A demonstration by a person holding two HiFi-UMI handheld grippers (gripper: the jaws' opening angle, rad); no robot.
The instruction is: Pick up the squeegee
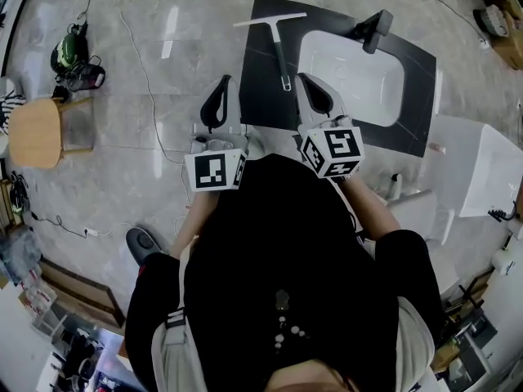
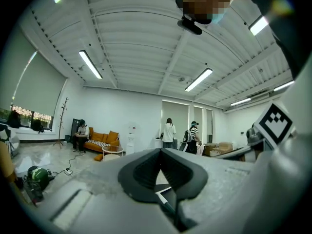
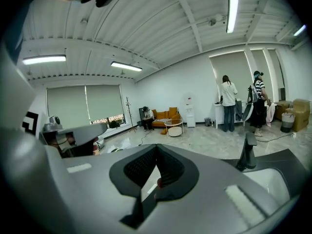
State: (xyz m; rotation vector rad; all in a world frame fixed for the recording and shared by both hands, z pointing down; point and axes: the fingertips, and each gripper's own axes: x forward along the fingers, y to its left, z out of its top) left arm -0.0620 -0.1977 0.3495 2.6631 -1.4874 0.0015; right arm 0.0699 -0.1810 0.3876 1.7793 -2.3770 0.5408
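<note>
The squeegee [image 1: 279,47] lies on the black counter [image 1: 263,80], its white blade at the far end and its dark handle pointing back toward me. My left gripper [image 1: 222,84] hovers over the floor just left of the counter edge, with its jaws together and empty. My right gripper [image 1: 304,80] is over the counter's near edge, just right of the handle's end, also shut and empty. In the left gripper view the jaws [image 2: 160,151] meet, and a bit of the squeegee [image 2: 164,193] shows through the gap below. The right gripper [image 3: 156,146] shows its jaws together.
A white sink [image 1: 351,80] is set in the counter, with a dark faucet [image 1: 372,29] behind it. A wooden stool [image 1: 37,129] and a green tool with cables [image 1: 72,51] are on the floor at left. White boards [image 1: 490,170] are at right. Several people stand or sit across the room.
</note>
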